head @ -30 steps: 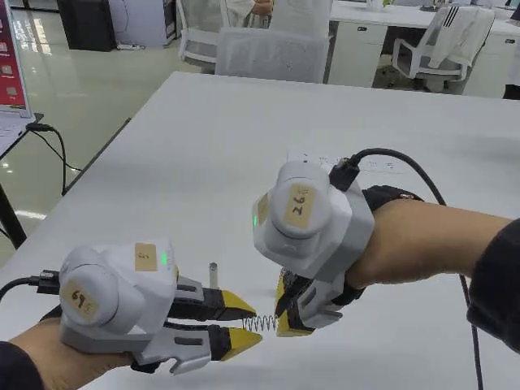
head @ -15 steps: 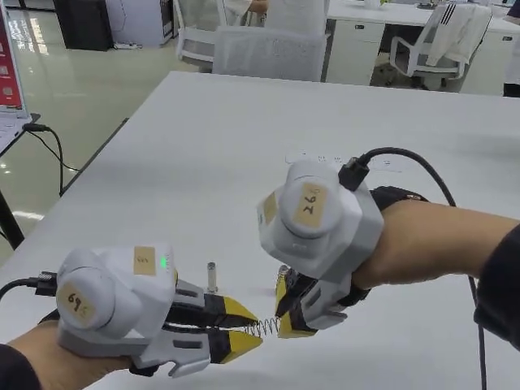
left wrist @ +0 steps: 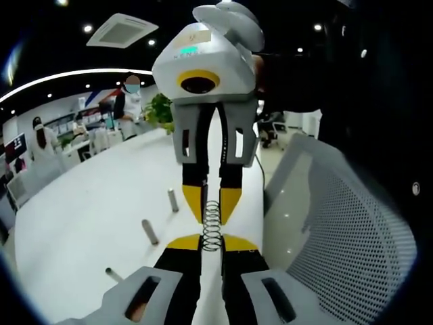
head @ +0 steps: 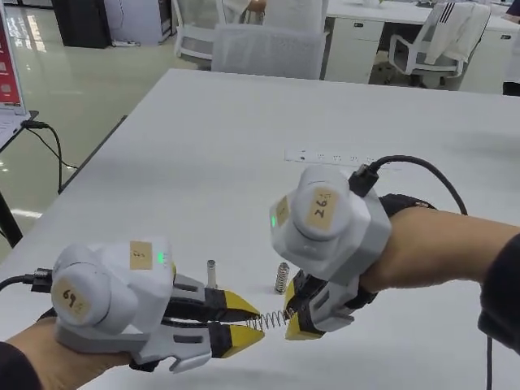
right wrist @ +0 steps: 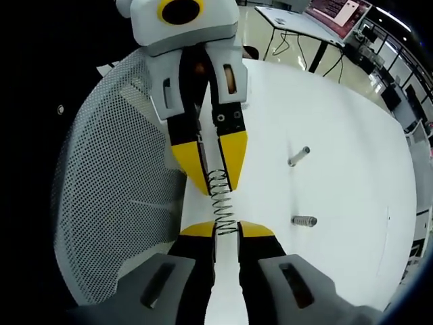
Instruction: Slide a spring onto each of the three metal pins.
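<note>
Right claw point(head: 292, 318) has shifted right, uncovering a sprung pin point(head: 282, 278) mid-frame. It and left claw point(head: 258, 323) stay pinched on 1 spring point(head: 272, 319), lower centre; bare pin point(head: 212, 274) probably next.

Illumination is bright and even; ceiling lamps point(left wrist: 88, 28) register as small hot spots in the left gripper view. The white table point(head: 203, 162) shows faint, soft shadows at its near edge. The glossy floor point(head: 81, 81) beyond its left edge carries glare. Both gripper views bend strongly toward their edges; the spring point(left wrist: 212, 225) is sharp.
</note>
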Demonstrator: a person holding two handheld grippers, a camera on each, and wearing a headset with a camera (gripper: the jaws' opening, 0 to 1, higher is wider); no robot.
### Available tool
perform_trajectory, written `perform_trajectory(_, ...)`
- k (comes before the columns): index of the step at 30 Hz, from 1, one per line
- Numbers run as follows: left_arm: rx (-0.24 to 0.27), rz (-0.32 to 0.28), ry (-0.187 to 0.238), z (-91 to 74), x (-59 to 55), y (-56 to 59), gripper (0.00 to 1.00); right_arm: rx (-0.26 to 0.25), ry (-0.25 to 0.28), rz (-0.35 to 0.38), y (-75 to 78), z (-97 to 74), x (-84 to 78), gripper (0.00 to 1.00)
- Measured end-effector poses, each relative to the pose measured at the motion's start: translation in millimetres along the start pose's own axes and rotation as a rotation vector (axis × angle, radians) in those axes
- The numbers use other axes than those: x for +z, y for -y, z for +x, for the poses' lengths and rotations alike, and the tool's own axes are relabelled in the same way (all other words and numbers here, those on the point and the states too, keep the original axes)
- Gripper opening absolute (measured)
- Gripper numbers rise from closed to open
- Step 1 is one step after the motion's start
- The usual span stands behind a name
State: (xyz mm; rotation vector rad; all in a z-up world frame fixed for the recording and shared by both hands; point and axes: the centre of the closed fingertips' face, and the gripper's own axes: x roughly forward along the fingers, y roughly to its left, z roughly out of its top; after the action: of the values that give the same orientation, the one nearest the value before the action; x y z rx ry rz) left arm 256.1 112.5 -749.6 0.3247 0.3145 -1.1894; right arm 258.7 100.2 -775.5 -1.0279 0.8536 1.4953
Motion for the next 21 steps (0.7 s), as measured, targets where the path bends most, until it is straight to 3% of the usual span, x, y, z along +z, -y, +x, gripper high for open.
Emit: perform_trajectory(21, 0.005, -0.019, -0.016, -0.9, -8.9, -3.9, 0.02, -0.019, 0.069, -0.028, 0.6, -15.5, 29.9, 0.08)
